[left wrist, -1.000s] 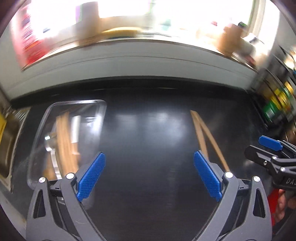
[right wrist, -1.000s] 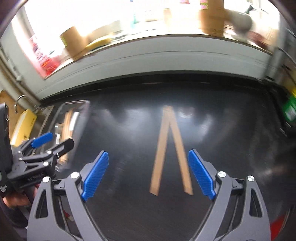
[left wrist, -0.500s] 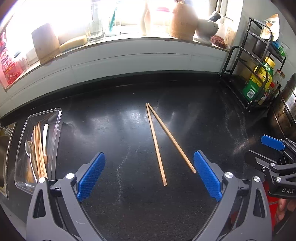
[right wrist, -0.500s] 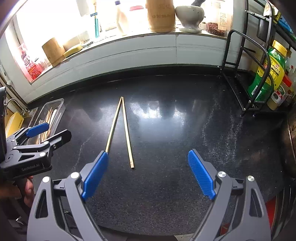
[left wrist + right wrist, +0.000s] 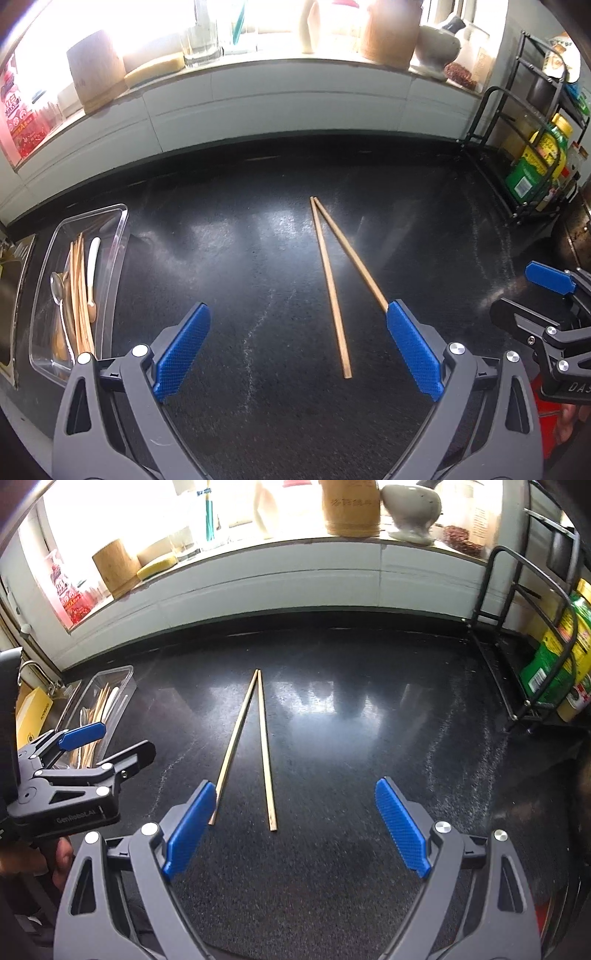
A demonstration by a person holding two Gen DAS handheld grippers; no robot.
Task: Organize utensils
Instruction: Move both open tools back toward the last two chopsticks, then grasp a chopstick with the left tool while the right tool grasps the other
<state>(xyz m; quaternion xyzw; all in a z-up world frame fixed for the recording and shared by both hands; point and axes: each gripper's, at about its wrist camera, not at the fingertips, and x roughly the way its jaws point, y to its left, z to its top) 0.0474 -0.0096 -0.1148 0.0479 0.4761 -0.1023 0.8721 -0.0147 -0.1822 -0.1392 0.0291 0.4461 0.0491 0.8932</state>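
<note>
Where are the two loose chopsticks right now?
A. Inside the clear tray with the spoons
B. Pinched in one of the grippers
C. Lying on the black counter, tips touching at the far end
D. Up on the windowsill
C: the two chopsticks lie in a narrow V on the black counter, with both grippers open and empty, and the clear tray off to the side.

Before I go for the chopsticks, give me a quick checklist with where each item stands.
1. Left gripper open, nothing between the jaws: ok.
2. Right gripper open, nothing between the jaws: ok.
3. Chopsticks flat on the counter, far tips touching, near ends apart: ok.
4. Counter around the chopsticks free of other things: ok.
5. Tray at the left has free space beside the utensils already in it: ok.
6. Both chopsticks fit in one grasp: cannot tell, near ends are spread.
</note>
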